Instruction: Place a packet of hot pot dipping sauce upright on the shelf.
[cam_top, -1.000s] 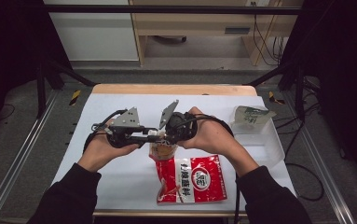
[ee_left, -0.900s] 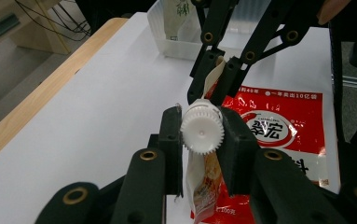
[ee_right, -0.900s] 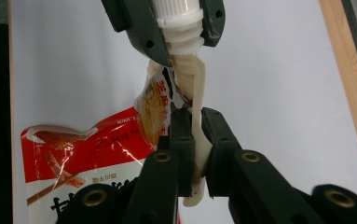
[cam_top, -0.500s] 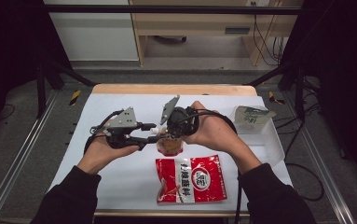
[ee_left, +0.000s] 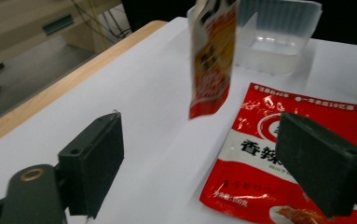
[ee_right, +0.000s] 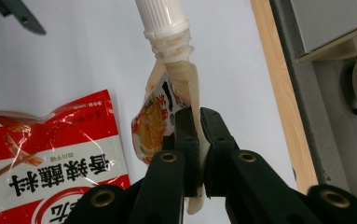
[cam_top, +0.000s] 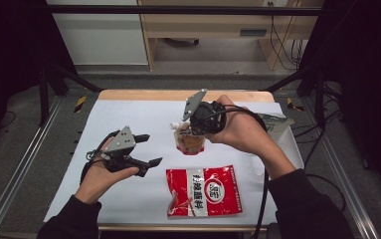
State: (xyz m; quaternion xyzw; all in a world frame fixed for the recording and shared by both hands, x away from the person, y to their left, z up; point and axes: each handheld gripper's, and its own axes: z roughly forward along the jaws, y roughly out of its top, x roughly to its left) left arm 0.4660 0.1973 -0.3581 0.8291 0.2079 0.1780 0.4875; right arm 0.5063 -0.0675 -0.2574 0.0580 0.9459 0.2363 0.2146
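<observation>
A small spouted pouch with a white cap hangs upright over the middle of the table. My right gripper is shut on its upper edge, and in the right gripper view the jaws pinch the film just below the spout. My left gripper is off to the left of the pouch and lower. Its jaws have just been opening and stand wide with nothing between them. A red and white snack packet lies flat near the front edge; the left gripper view shows it below the hanging pouch.
A clear plastic container stands at the right side of the white table cover, seen beyond the pouch in the left gripper view. A wooden table edge runs along the back. Black frame rails flank the table.
My left gripper has drawn away from the pouch to the left and down, and its jaws have opened. The right gripper has raised the pouch and carried it farther from the red packet.
</observation>
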